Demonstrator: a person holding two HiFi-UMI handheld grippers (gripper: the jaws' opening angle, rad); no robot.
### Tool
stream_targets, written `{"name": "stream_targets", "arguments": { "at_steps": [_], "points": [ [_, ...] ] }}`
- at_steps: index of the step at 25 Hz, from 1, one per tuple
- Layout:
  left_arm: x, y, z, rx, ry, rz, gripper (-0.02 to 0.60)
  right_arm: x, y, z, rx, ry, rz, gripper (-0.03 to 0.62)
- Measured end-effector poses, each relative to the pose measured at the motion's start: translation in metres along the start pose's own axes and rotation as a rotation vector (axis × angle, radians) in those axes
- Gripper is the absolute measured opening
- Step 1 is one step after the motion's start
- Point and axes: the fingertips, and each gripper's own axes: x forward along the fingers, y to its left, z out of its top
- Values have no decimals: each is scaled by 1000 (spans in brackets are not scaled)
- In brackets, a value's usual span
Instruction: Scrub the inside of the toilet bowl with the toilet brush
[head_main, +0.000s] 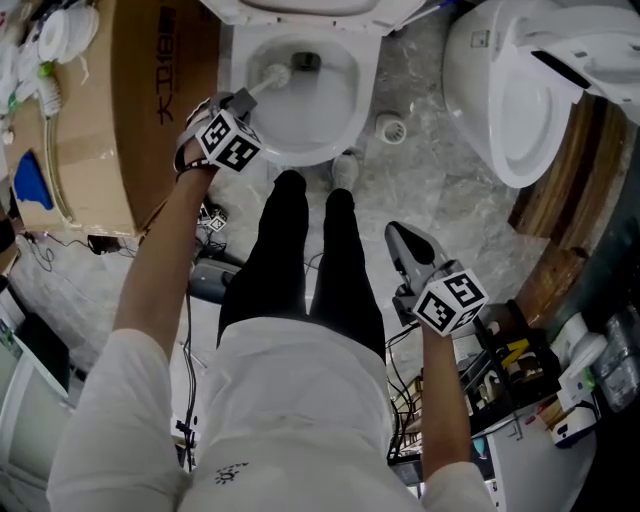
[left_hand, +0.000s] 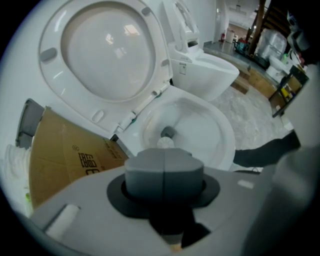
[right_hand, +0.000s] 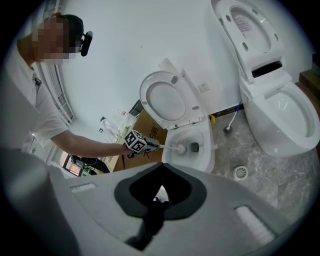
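Observation:
The white toilet bowl (head_main: 345, 125) stands open at the top centre, its lid (left_hand: 107, 55) raised. A toilet brush (head_main: 273, 75) reaches into the bowl, its white head by the dark drain hole. My left gripper (head_main: 243, 100) is shut on the brush handle at the bowl's left rim. In the left gripper view the grey handle fills the jaws and the brush head (left_hand: 165, 142) shows beyond it inside the bowl (left_hand: 225, 135). My right gripper (head_main: 410, 245) hangs shut and holds nothing, low at the right, away from the bowl. The right gripper view shows the brush (right_hand: 182, 147) in the bowl (right_hand: 202, 157).
A cardboard box (head_main: 150, 90) stands against the toilet's left side. A second toilet (head_main: 520, 110) is at the right. A round floor drain (head_main: 392, 128) lies between them. The person's legs (head_main: 300, 250) stand before the bowl. Boxes and tools (head_main: 520, 370) crowd the lower right.

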Motion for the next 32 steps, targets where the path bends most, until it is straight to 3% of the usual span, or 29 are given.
{"name": "stream_targets", "arguments": {
  "at_steps": [19,32],
  "points": [
    [4,-87,-6,33,50,-64,150,-34,-15,-28,7,-17,-1,0],
    [11,-130,47,94,4,-68,150,-62,-36,-47,41,-40,-25,0]
  ]
}}
